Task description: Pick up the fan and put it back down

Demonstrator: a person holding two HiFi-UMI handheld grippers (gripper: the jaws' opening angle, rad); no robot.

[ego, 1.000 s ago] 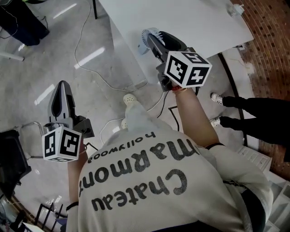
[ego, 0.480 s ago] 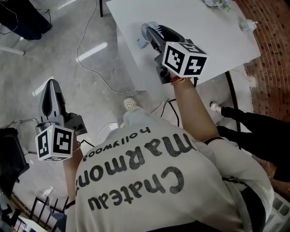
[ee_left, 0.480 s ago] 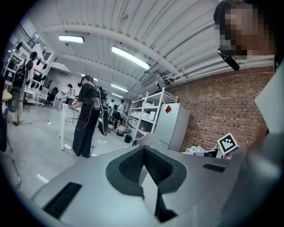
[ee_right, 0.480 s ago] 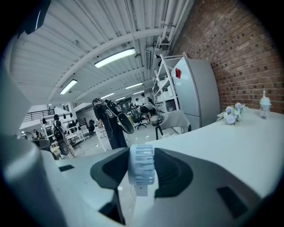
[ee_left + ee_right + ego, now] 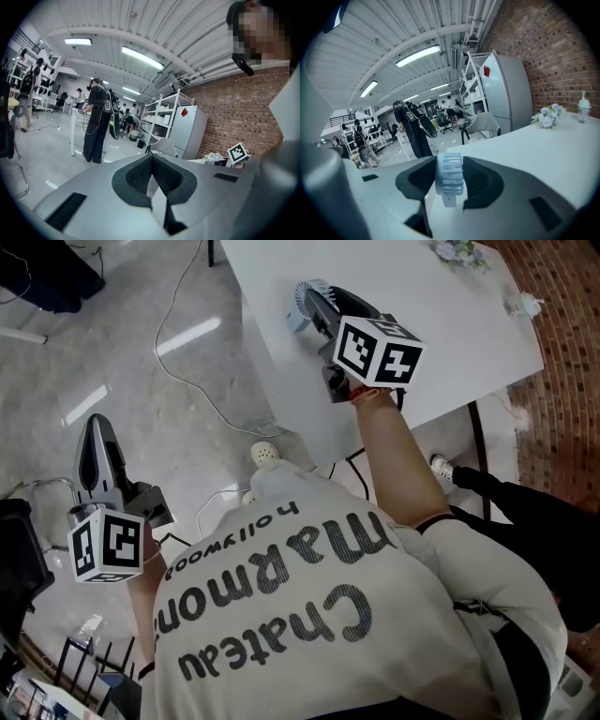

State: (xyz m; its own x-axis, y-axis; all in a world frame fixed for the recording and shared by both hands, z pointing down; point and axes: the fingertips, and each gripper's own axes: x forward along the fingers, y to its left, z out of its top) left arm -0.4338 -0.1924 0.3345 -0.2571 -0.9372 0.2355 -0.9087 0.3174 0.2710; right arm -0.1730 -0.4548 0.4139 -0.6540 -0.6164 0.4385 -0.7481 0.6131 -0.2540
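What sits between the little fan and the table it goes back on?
Nothing visible. The right tool grips the fan at the table's near edge, and the surface beside it is bare. Flowers and a cup stand far off along the other side.

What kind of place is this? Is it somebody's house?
Probably not a house. It looks like a big workshop or lab: long ceiling lights hang overhead, tall metal shelves stand along a bare brick wall, and the room stretches far back.
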